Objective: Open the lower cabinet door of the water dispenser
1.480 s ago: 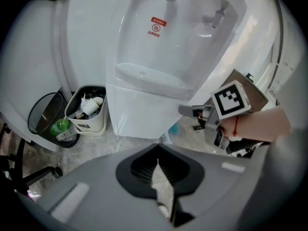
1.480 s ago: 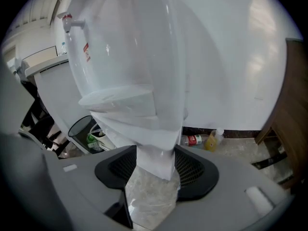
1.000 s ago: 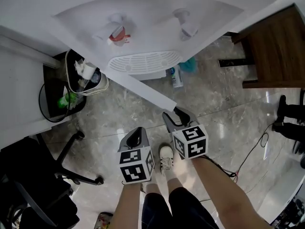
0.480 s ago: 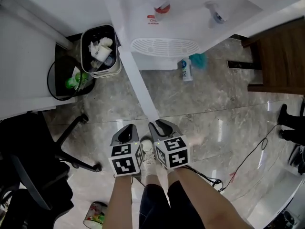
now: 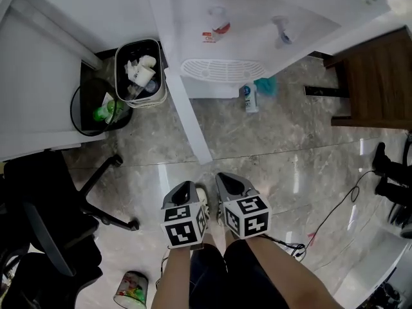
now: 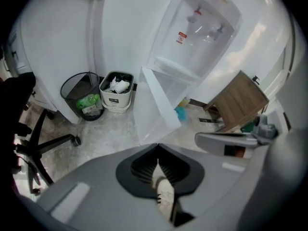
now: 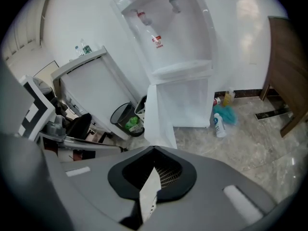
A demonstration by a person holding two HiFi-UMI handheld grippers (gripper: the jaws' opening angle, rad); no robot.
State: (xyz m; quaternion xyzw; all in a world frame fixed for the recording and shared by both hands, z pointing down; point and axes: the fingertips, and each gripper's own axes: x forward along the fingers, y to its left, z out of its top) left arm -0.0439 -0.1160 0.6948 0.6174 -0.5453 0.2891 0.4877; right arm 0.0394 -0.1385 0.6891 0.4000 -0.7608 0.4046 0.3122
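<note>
The white water dispenser (image 5: 244,24) stands at the top of the head view. Its lower cabinet door (image 5: 187,118) is swung wide open and juts out toward me as a narrow white panel. My left gripper (image 5: 187,188) and right gripper (image 5: 225,180) hang side by side above my legs, a short way back from the door's free edge and touching nothing. Both are shut and empty. In the left gripper view the open door (image 6: 154,105) lies ahead of the left gripper (image 6: 157,146). The right gripper view shows the door (image 7: 159,114) just beyond the right gripper (image 7: 154,148).
A white trash bin (image 5: 141,73) and a black mesh wastebasket (image 5: 96,108) sit left of the dispenser. An office chair (image 5: 58,217) stands at lower left, a wooden cabinet (image 5: 376,76) at right. A bottle (image 5: 250,98) and a teal cloth (image 5: 267,85) lie by the dispenser base. A cable (image 5: 335,211) crosses the floor.
The right gripper was open at the door's free edge; it has let go, drawn back and shut. The left gripper drew back with it. The door has swung wider open.
</note>
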